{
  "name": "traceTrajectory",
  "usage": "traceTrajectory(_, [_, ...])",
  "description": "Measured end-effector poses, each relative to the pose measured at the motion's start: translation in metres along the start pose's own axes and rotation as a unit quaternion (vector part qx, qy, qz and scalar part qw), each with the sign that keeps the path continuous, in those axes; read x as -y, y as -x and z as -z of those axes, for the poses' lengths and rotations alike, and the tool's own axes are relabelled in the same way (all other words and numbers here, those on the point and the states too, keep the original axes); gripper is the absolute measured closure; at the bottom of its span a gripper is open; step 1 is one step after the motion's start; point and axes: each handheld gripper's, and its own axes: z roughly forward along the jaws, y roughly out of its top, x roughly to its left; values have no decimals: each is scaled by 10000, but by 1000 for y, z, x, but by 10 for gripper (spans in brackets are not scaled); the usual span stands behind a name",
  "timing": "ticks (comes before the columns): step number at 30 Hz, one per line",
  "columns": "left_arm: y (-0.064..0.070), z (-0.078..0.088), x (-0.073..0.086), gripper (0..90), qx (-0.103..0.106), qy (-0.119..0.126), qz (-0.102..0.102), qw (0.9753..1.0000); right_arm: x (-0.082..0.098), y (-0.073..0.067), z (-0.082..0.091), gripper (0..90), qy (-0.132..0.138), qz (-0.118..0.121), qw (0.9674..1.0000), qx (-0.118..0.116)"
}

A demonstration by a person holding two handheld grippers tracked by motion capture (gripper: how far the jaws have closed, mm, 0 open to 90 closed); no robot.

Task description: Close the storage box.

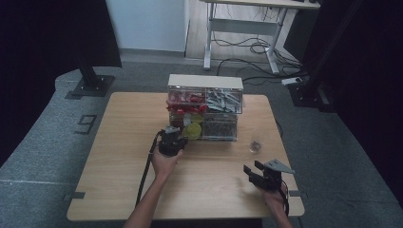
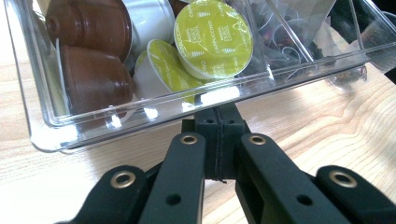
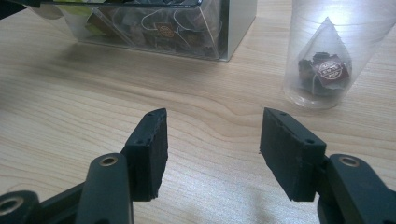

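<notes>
So the left hand-held gripper [image 1: 177, 135] is right up at the front of the clear drawer organizer [image 1: 205, 107] that sits toward the back of the wooden tabletop [image 1: 123, 156]. In the left gripper view its jaws are pressed tight together, tips right at the clear front lip of the lower left drawer [image 2: 140, 116], which looks pulled out a bit; can't quite tell if a thin edge of plastic is pinched between them or if they just touch it. That drawer is full of coffee capsules: a yellow-green capsule [image 2: 212, 37] lying lid-up, another yellow-green one beside it, a couple of brown capsules [image 2: 88, 74] on the left side, and a white one behind. The next compartment over has tea bags [image 2: 289, 42] in it. The right hand-held gripper [image 1: 259, 174] is well apart from all that, low near the front right part of the tabletop, jaws spread with nothing between them. Ahead of it there's a clear plastic cup [image 3: 327, 51] standing upright with a pyramid tea bag [image 3: 324, 65] inside.
</notes>
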Motion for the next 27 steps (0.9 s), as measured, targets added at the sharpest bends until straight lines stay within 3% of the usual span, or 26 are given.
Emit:
traceTrajectory(13, [-1, -7, 6, 898, 32, -115, 88, 9999, 1, -1, -2, 413, -26, 17, 10000, -9])
traceTrajectory(21, [0, -8, 9, 896, 38, -192, 30, 9998, 1, -1, -2, 413, -25, -1, 10000, -15])
traceTrajectory(27, [5, -6, 10, 887, 72, -110, -4, 9999, 1, -1, -3, 413, -28, 13, 10000, -17])
